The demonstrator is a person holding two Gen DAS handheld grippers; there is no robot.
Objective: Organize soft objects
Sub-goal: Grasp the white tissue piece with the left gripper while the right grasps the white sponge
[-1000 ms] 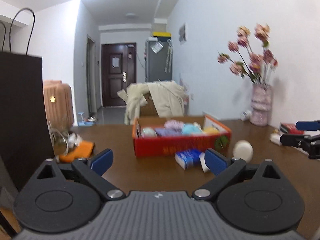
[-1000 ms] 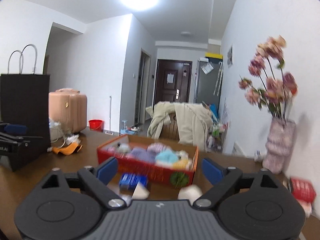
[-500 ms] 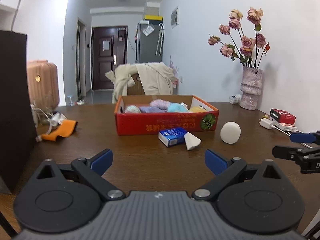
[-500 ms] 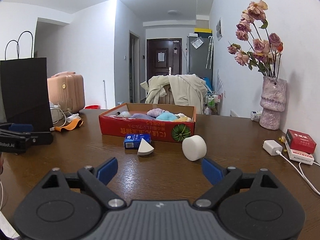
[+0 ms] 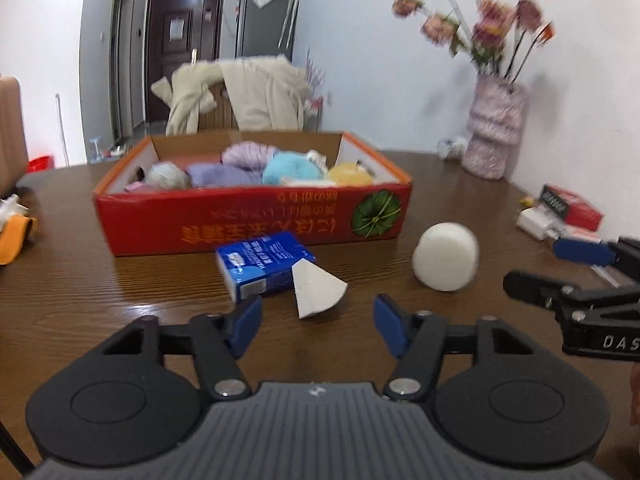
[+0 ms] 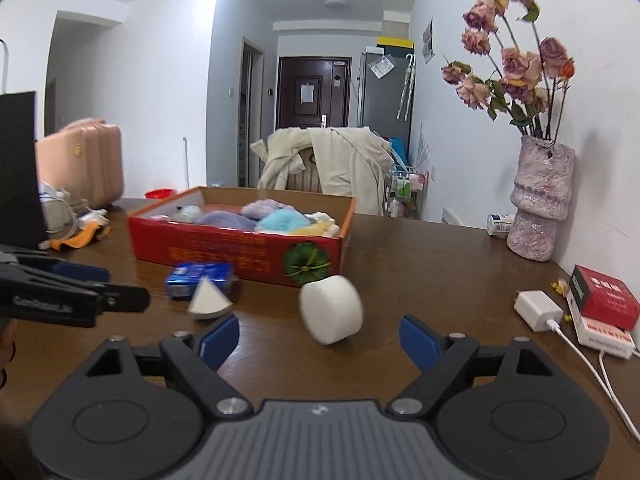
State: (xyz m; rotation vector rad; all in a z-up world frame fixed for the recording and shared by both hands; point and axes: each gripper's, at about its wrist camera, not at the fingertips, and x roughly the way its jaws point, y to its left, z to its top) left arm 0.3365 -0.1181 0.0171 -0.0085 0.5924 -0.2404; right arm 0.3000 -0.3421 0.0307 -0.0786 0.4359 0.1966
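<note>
- The red box (image 5: 256, 216) sits on the wooden table (image 5: 80, 292), its long side facing the cameras, soft balls inside.
- Just in front of it lie a blue packet (image 5: 264, 264), a white wedge (image 5: 316, 288) with its tip pointing up toward the box, and a white cylinder (image 6: 331, 309) tilted on its side.
- The left gripper (image 5: 318, 326) is spread wide before the wedge, holding nothing.
- The right gripper (image 6: 319, 338) gapes empty before the cylinder.

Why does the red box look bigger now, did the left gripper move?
Yes. The left gripper has moved forward toward the red box; its open fingers now frame the white wedge on the table.
</note>
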